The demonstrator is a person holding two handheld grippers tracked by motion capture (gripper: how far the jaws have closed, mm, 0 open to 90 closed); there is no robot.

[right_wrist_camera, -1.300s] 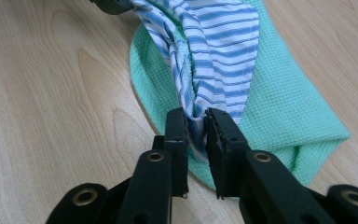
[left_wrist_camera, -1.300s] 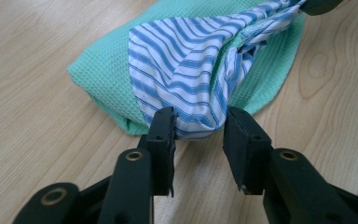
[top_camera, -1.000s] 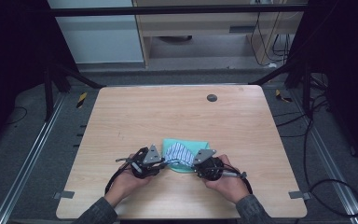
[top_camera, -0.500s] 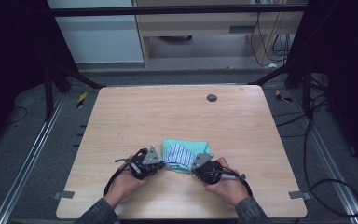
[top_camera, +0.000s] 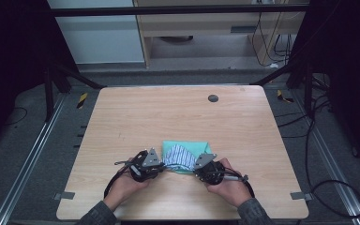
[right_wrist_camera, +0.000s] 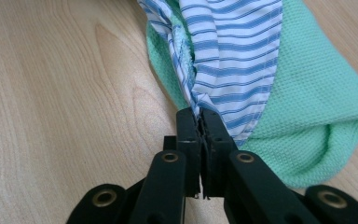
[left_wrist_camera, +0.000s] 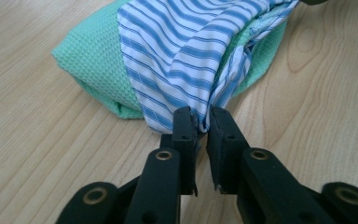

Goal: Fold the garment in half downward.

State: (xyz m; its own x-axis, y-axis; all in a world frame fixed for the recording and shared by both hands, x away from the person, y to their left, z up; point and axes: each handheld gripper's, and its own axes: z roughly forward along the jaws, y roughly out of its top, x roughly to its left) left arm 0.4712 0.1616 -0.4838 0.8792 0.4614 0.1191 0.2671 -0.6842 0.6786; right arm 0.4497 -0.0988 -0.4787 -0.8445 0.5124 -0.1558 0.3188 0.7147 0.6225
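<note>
Light wood-grain table (top_camera: 178, 117) on grey floor, dark frame posts either side, cabinet at 12 o'clock beyond it. Small dark round disc (top_camera: 213, 98) sits on the tabletop toward 12–1 o'clock, well apart from everything else.

I see both hands at the 6 o'clock edge. My left gripper (top_camera: 155, 165) is at about 7 o'clock of the cloths, right gripper (top_camera: 198, 168) at about 5 o'clock, each tipped inward toward the fabric between them.

Folded mint-green waffle-weave towel (top_camera: 191, 149) lies flat on the table, just toward 12 o'clock from the grippers. Blue-and-white striped thin cloth (top_camera: 179, 156) is draped over its near part, spanning gripper to gripper.

Left gripper view: black jaws nearly together, pinching a bunched corner of the striped cloth (left_wrist_camera: 186, 51); a thin gap shows between them with fabric in it. Green towel (left_wrist_camera: 93, 56) sits under and behind the stripes, its folded edge on the wood.

Right gripper view: jaws pressed tight together on the other bunched corner of the striped cloth (right_wrist_camera: 235, 51). Green towel (right_wrist_camera: 307, 121) spreads toward 3 o'clock in that view, resting on the table.
</note>
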